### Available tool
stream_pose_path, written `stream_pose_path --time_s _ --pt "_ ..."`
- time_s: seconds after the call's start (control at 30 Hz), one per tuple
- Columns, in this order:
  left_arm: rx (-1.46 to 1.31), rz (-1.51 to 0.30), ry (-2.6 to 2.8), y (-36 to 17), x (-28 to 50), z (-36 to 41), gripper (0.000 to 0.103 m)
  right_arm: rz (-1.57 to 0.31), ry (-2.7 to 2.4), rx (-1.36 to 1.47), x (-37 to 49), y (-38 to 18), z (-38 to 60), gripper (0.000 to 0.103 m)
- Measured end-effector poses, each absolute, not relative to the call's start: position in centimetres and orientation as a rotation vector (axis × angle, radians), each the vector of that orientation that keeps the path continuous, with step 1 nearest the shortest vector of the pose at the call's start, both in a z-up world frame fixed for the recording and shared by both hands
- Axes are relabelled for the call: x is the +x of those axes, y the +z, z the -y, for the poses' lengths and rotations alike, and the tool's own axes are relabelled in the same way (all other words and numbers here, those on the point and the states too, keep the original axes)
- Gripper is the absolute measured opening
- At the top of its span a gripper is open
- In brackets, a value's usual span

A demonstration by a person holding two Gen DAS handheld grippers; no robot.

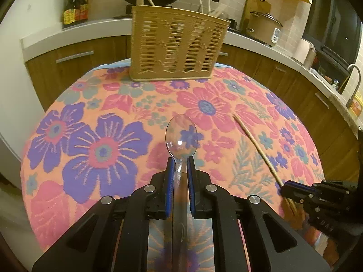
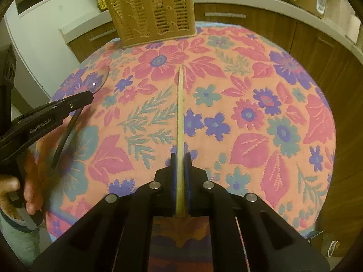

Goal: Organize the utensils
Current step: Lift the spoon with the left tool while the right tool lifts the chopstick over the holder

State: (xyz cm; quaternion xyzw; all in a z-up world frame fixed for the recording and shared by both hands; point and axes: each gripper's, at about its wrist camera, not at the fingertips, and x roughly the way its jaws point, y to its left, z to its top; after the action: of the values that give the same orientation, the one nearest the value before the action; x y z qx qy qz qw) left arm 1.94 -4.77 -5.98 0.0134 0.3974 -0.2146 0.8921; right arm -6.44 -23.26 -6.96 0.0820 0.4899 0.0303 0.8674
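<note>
Both picked, none stowed: my left gripper (image 1: 180, 158) clamps clear plastic spoon (image 1: 180, 133), right gripper (image 2: 180, 156) clamps chopstick (image 2: 180, 113); slatted utensil basket (image 1: 174, 45) next.

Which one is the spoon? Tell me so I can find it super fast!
Find the round table with the flowery cloth and the tan slotted basket at its far edge. Nearer than the basket, the left tool grips the spoon by its handle. It is clear see-through plastic with an oval bowl, unlike the thin wooden chopstick in the right tool.
</note>
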Motion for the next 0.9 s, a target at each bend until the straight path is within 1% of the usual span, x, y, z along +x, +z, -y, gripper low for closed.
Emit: stream_pose_path --time_s 0.1,0.17,0.2,0.43,0.57,0.63,0.67,0.73,0.8,0.9 --pt "0.019 -0.821 -0.458 -5.8 2.1 4.4 0.009 -1.060 0.096 0.211 -4.7 -6.5 24.0 0.010" --pt "0.015 -0.813 -0.464 -5.5 2.2 4.1 0.009 -1.096 0.117 0.239 -3.1 -6.4 24.4 0.017" --pt "0.014 -0.810 -0.467 -5.5 2.2 4.0 0.009 -1.107 0.124 0.246 -2.4 -6.4 24.5 0.018" --pt "0.000 -0.794 -0.465 -4.9 2.6 3.1 0.010 -1.190 0.115 0.231 2.4 -6.5 24.3 0.019" --pt "0.002 -0.784 -0.467 -4.6 2.8 3.0 0.010 -1.246 0.090 0.175 4.6 -6.3 23.6 0.019" --pt "0.003 -0.775 -0.469 -4.3 2.9 3.1 0.010 -1.261 0.073 0.112 5.3 -6.3 22.8 0.017" --pt "0.004 -0.767 -0.470 -4.1 2.9 3.1 0.010 -1.262 0.060 0.070 5.4 -6.2 22.3 0.011" --pt "0.005 -0.746 -0.464 -3.7 2.8 3.0 0.010 -1.248 0.070 0.003 5.4 -6.1 21.3 0.004" --pt "-0.001 -0.729 -0.455 -3.3 2.9 2.8 0.010 -1.217 0.091 -0.023 5.1 -5.9 20.6 0.004" --pt "-0.037 -0.699 -0.450 -2.4 3.2 2.2 0.009 -1.180 0.149 0.011 4.6 -5.5 19.9 0.004"
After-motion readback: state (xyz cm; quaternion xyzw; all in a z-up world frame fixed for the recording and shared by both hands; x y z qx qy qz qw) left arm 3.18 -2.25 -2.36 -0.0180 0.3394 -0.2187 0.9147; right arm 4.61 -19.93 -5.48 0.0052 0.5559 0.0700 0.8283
